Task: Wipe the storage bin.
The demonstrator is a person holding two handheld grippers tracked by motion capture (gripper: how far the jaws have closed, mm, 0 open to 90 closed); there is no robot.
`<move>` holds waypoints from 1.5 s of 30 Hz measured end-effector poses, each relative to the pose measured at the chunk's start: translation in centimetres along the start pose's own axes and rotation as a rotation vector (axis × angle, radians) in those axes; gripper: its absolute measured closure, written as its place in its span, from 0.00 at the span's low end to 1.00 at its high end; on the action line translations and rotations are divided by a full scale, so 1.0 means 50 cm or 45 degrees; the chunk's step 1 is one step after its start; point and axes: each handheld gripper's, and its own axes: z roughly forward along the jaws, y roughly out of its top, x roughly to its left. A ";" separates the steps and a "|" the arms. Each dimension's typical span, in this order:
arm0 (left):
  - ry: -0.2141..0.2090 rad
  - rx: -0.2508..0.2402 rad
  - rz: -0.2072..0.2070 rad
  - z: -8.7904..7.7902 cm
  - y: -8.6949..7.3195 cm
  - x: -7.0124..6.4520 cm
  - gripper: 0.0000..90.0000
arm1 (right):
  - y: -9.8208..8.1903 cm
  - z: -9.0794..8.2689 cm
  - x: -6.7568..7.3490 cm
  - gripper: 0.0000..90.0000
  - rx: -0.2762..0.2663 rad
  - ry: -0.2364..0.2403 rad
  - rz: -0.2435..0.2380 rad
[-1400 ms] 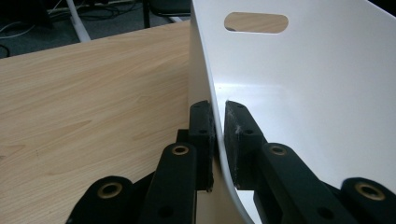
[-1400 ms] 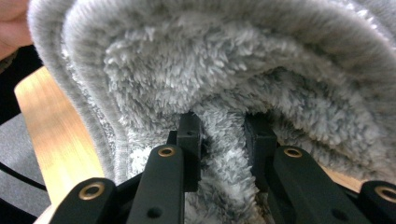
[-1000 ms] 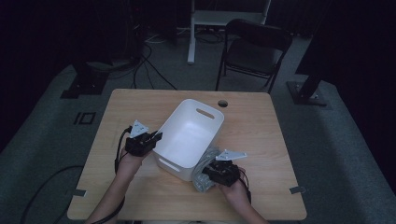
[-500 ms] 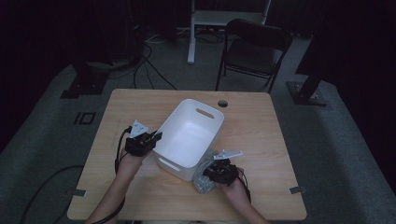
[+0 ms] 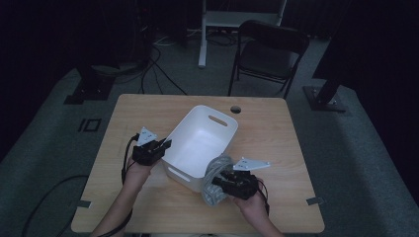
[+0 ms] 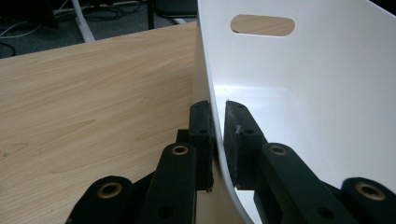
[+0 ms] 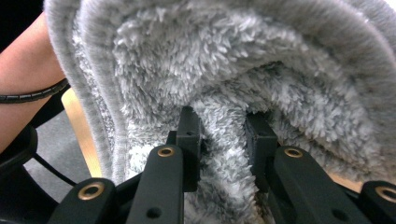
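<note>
A white plastic bin [image 5: 200,143] stands tilted in the middle of the wooden table. My left gripper [image 5: 165,144] is shut on the bin's left rim; in the left gripper view its pads pinch the thin white wall [image 6: 215,126], one pad outside and one inside. At the bin's near right corner, my right gripper [image 5: 221,181] is shut on a fluffy grey towel [image 5: 214,180]. In the right gripper view a fold of the towel [image 7: 224,135] is squeezed between the two black jaws, and the rest of the cloth bulges above them.
The table [image 5: 276,133] has a round cable hole [image 5: 235,109] behind the bin. A dark folding chair [image 5: 269,52] and a white stand [image 5: 202,34] are on the floor beyond the far edge. Cables trail on the floor at the left.
My right gripper has lifted a little with the towel, which now bunches higher against the bin's near right corner. The left gripper and the bin have not moved.
</note>
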 end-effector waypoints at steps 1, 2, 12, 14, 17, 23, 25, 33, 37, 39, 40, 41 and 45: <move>-0.001 0.001 -0.001 0.000 0.000 0.000 0.91 | -0.001 0.002 0.001 0.80 -0.006 -0.004 0.000; -0.001 0.001 -0.001 0.000 0.000 0.000 0.91 | -0.001 0.002 0.001 0.80 -0.006 -0.004 0.000; -0.012 0.008 -0.008 0.000 0.000 0.000 0.91 | -0.029 0.047 -0.017 0.79 0.113 -0.042 0.013; -0.012 0.009 -0.009 -0.001 0.000 0.000 0.91 | -0.031 0.050 -0.020 0.79 0.123 -0.043 0.019; -0.010 0.009 -0.011 0.000 0.000 0.000 0.91 | -0.034 0.054 -0.022 0.78 0.133 -0.048 0.014; -0.007 0.001 -0.028 -0.001 -0.002 -0.001 0.91 | -0.046 0.068 -0.034 0.77 0.180 -0.054 0.025; -0.008 0.001 -0.025 -0.001 -0.001 -0.001 0.91 | -0.051 0.075 -0.041 0.77 0.202 -0.057 0.031; -0.007 0.007 0.003 -0.001 0.000 -0.001 0.91 | -0.073 0.106 -0.076 0.78 0.292 -0.055 0.076; -0.012 0.007 0.012 -0.001 0.000 0.000 0.91 | -0.055 0.088 -0.067 0.80 0.272 -0.051 0.060; -0.018 0.003 0.014 -0.001 -0.001 0.001 0.91 | -0.036 0.061 -0.060 0.80 0.196 -0.038 0.052; -0.021 0.003 0.014 -0.001 -0.001 0.001 0.91 | -0.025 0.046 -0.058 0.79 0.142 -0.027 0.052; -0.022 0.003 0.014 -0.001 -0.001 0.000 0.91 | -0.014 0.030 -0.055 0.79 0.083 -0.022 0.053; -0.031 0.003 0.010 0.000 -0.001 -0.002 0.91 | 0.012 -0.008 -0.042 0.79 -0.087 -0.042 0.024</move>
